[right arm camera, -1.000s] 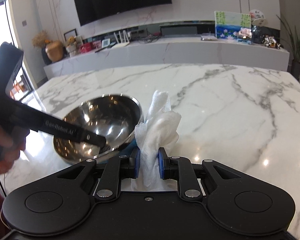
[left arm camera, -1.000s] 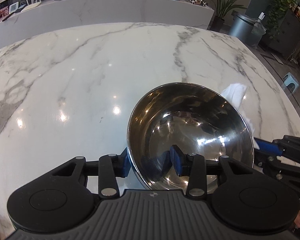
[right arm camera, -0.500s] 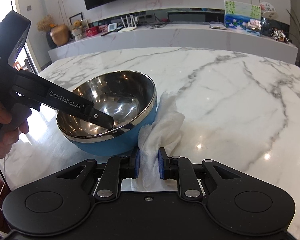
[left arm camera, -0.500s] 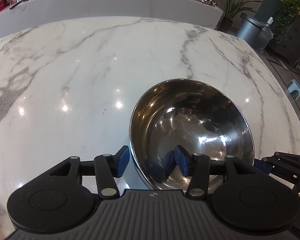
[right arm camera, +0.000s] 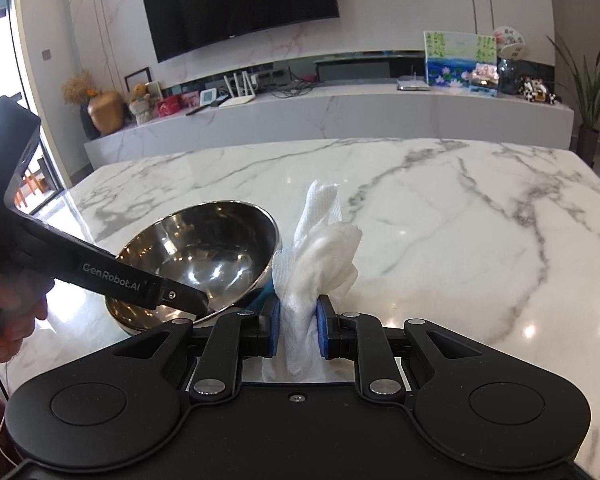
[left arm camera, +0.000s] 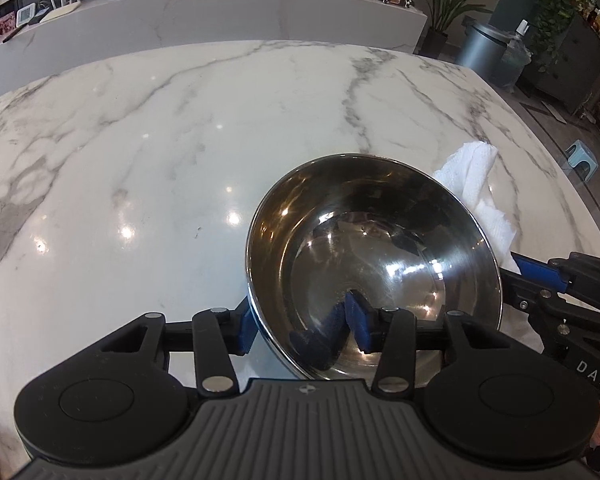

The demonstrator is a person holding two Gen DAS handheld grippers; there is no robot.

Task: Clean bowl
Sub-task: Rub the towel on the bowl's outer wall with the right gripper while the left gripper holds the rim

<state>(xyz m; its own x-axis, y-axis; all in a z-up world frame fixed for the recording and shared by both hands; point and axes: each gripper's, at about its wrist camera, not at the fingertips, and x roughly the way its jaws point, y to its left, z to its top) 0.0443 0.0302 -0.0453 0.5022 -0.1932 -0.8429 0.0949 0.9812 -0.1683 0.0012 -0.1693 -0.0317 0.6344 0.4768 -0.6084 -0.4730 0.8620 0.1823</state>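
L gripper (left arm camera: 302, 330) pinches the rim of the shiny, round stainless-steel bowl (left arm camera: 374, 256) w/ blue pads, R gripper (right arm camera: 296, 330) clamps a crumpled white paper towel (right arm camera: 318, 264) over the veined marble table (left arm camera: 160, 140).

One bowl (left arm camera: 374, 256), one paper towel (right arm camera: 316, 256), two grippers.

White marble desk (left arm camera: 148, 152), grey veins, glossy, light spots reflected. Steel bowl (left arm camera: 374, 264) tilted at near edge; whether base touches desk unclear. Rest of visible desk surface bare.

"GenRobot.AI" on the left tool (right arm camera: 204, 305); "DAS" on the right tool (left arm camera: 512, 264).
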